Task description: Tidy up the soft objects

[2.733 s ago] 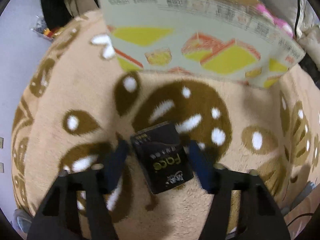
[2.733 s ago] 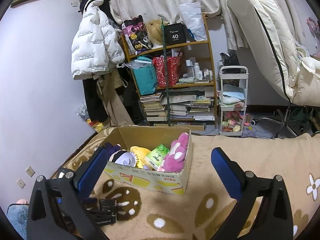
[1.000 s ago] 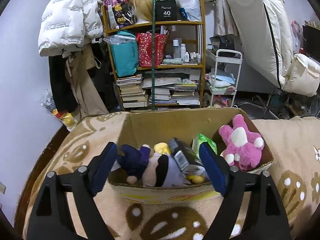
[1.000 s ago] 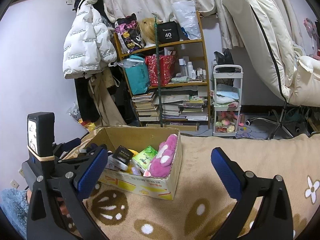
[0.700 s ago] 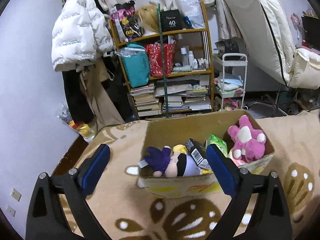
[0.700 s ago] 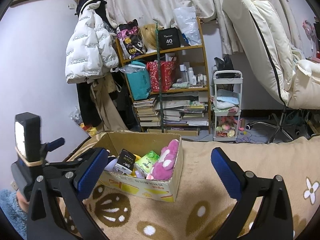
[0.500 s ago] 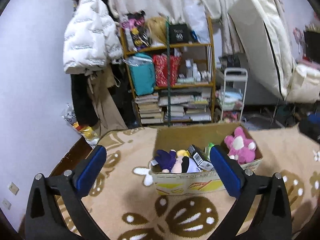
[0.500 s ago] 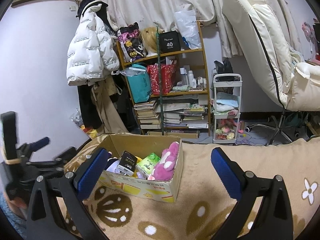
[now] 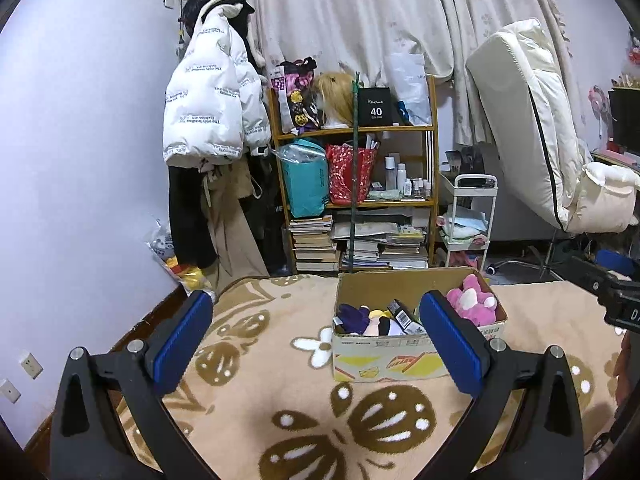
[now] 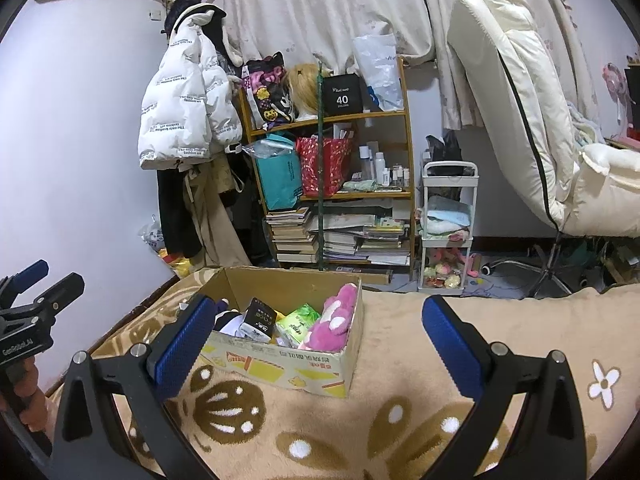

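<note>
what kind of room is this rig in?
Most likely a lived-in bedroom. A plush patterned blanket covers what seems to be a bed, a white puffer jacket hangs on the wall, and a cluttered shelf holds books, bags and bottles. A cardboard box of plush toys sits on the blanket.

Toys [image 10: 334,322] in box [image 10: 280,364] (on blanket [image 10: 400,420])

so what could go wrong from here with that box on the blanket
1. The black pack stands tilted on top of the other things in the cardboard box; it may slide or tip over when something else goes in.
2. The box sits on a soft plush blanket, so a push from a gripper could shift or tilt it.
3. The pink plush toy leans on the box's wall near the rim and could spill out.
</note>
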{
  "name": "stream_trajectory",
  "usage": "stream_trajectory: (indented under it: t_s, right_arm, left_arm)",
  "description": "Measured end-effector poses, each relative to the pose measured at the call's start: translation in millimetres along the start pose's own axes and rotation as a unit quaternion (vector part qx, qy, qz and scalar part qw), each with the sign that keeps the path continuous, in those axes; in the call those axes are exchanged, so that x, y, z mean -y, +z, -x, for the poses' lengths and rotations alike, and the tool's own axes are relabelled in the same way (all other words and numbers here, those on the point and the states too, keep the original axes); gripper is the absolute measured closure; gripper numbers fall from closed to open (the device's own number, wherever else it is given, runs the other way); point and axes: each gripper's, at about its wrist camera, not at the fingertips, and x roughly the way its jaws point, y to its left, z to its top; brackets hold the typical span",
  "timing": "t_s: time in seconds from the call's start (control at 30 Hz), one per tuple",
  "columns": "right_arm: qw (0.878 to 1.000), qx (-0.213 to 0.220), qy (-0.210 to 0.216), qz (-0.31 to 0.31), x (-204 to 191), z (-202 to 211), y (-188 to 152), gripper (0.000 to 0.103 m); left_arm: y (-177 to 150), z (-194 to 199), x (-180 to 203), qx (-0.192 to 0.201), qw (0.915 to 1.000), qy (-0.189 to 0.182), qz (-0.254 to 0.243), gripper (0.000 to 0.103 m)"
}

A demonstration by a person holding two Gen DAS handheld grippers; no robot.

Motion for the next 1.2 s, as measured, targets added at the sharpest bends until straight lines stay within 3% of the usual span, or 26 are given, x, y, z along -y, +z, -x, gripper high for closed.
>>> stream_trajectory:
  t_s: [0.43, 1.2]
  right_arm:
    - [1.0, 0.007, -0.005, 0.011, -4, 11, -9, 0.0]
    - [1.0, -0.014, -0.013, 0.018, -2, -13, -20, 0.0]
  left_arm:
    - [-26, -4, 0, -0.008, 1.0, 0.001, -0.002, 0.001]
    - [-38, -32, 14, -0.038, 0.999, 0.001, -0.023, 0.001]
